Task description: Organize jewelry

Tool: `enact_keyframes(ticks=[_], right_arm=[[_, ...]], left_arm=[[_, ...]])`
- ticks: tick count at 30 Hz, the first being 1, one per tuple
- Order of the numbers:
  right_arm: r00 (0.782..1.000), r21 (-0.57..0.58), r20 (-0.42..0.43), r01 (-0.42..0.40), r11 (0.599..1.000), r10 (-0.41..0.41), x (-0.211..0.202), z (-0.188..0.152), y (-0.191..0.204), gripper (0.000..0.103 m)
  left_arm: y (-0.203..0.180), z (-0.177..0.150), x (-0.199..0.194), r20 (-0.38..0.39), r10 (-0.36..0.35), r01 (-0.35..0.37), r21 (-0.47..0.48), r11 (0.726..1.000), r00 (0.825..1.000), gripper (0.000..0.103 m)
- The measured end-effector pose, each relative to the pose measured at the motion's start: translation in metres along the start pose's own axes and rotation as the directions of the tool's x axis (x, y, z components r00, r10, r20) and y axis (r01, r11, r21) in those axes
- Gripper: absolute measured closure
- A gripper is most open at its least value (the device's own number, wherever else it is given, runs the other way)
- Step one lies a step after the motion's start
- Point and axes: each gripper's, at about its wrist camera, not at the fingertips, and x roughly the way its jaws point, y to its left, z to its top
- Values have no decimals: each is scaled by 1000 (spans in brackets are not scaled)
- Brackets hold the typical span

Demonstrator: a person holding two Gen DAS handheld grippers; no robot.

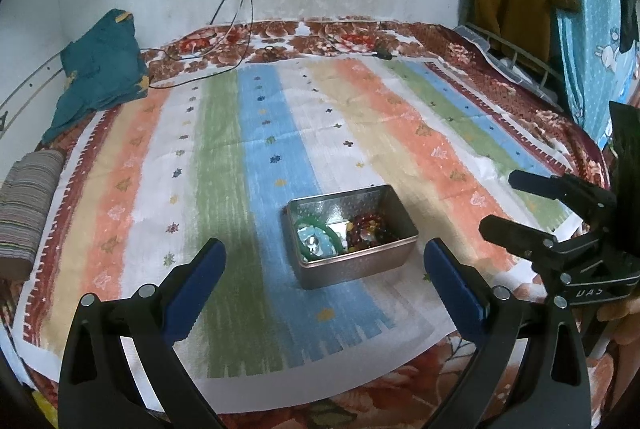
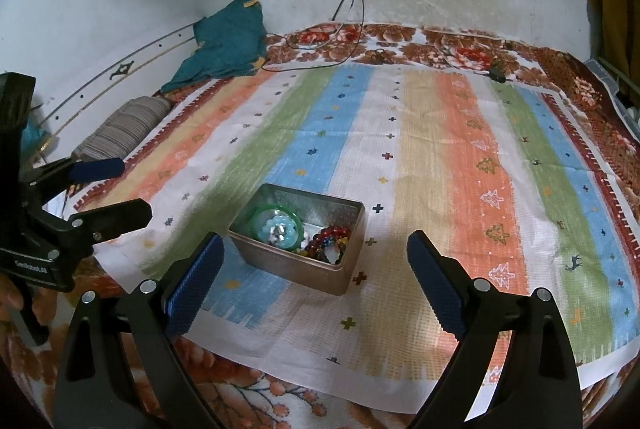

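While the metal tin (image 1: 352, 235) sits open on the striped cloth (image 1: 256, 133), just ahead of both tools, everything worth sorting is already packed inside it: a green bangle (image 1: 318, 239) around pale blue beads on one side, a heap of dark red beads (image 1: 370, 229) on the other. The left gripper (image 1: 324, 269) hangs with its jaws spread wide and nothing between them; the right gripper (image 2: 314, 265) likewise, wide and empty. Trouble, I'd say, lies in that red tangle: pinch one strand and its neighbours may ride up with it and spill, or a finger could catch the rim and skid the light tin across the cloth. From the left camera, the right tool shows at three o'clock, with clothes hanging at one o'clock; from the right camera, the left tool shows at nine o'clock, and the red beads are seen mixed with yellow and blue ones.
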Motion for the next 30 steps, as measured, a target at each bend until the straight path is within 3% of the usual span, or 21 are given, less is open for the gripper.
enact_keyframes(ticks=[30], right_arm=[[1000,-2,-12,-3,1000,3,3,-4,-2,10]], left_arm=[[-4,-2,3,1,28,-28,26,999,1000,6]])
